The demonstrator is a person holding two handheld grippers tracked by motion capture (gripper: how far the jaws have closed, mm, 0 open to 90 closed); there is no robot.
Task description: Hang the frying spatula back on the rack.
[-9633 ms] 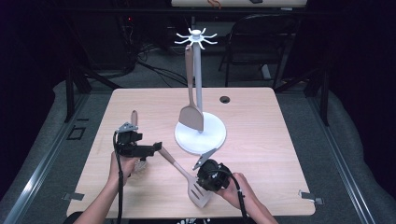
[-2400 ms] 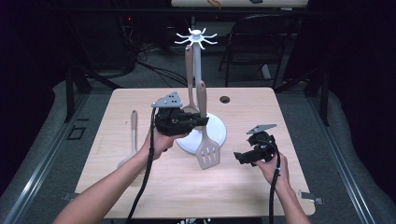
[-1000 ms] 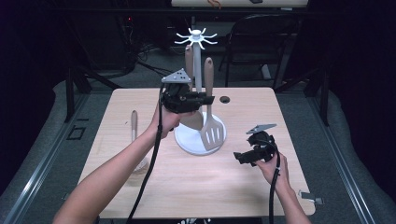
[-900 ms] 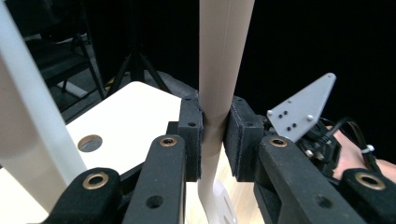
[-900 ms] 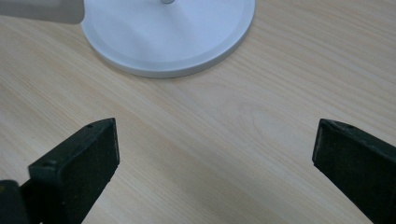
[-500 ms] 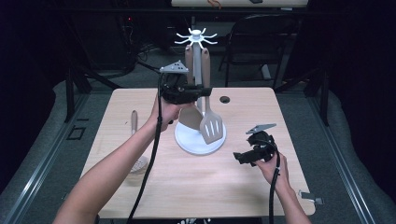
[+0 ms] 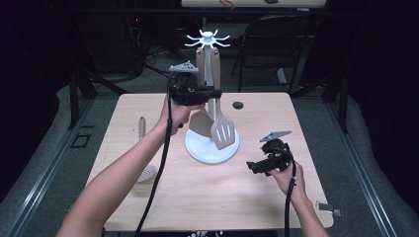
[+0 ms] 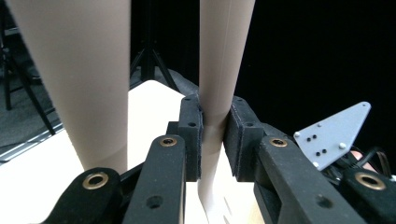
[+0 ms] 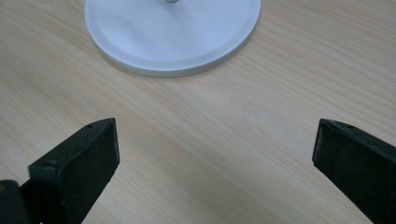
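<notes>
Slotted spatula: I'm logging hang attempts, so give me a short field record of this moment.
item: slotted spatula, handle upright
held by: left gripper, shut on its handle
rack: white stand; a solid spatula hangs there
right gripper: open, low over table
elsewhere: strainer spoon lying at table's left

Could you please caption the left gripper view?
Left gripper clamps a slotted spatula's handle beside another hanging spatula.

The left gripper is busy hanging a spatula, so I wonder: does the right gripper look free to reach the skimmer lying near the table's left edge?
Probably not easily: the right gripper is open and idle, but the skimmer lies beyond the person's left forearm.
</notes>
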